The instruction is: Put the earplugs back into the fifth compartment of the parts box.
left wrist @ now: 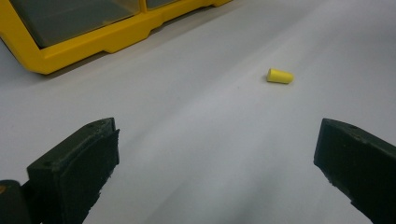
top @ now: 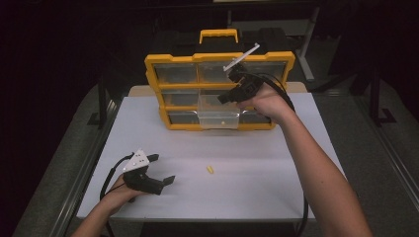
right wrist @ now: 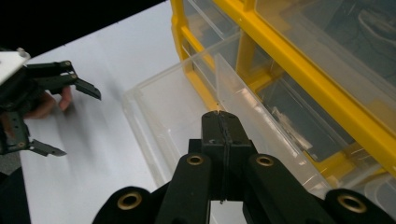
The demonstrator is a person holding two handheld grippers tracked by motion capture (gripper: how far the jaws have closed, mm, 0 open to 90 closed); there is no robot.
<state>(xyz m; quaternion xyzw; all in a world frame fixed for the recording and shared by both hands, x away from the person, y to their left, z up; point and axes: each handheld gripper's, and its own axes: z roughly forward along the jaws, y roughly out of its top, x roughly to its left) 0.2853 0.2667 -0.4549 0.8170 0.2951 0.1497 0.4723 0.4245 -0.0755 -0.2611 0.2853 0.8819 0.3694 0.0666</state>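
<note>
Work with the small yellow plug (top: 211, 169) lying loose on the white worktop (top: 257, 182), near the middle and well apart from the yellow organiser (top: 173, 59) at the far side. Note the left tongs (top: 163, 168) resting low at the near left, spread wide with nothing between, and aimed roughly toward the plug. Note the right tongs (top: 222, 98) poised over the clear drawer (top: 217, 116) pulled out of the bottom row, pressed together with nothing visible in the grip. Judging by a yellow speck already in that drawer, treat the plug as next to go in. Slide the wide tongs along the worktop so as to straddle the plug across its short side, not end to end, since a rounded piece probably rolls or squirts out when pinched on its taper. Close slowly and low, touching the surface lightly. Lift straight up, carry over the drawer's near rim, and release only once well inside. Clear the right tongs away from the drawer first to avoid a clash.
</note>
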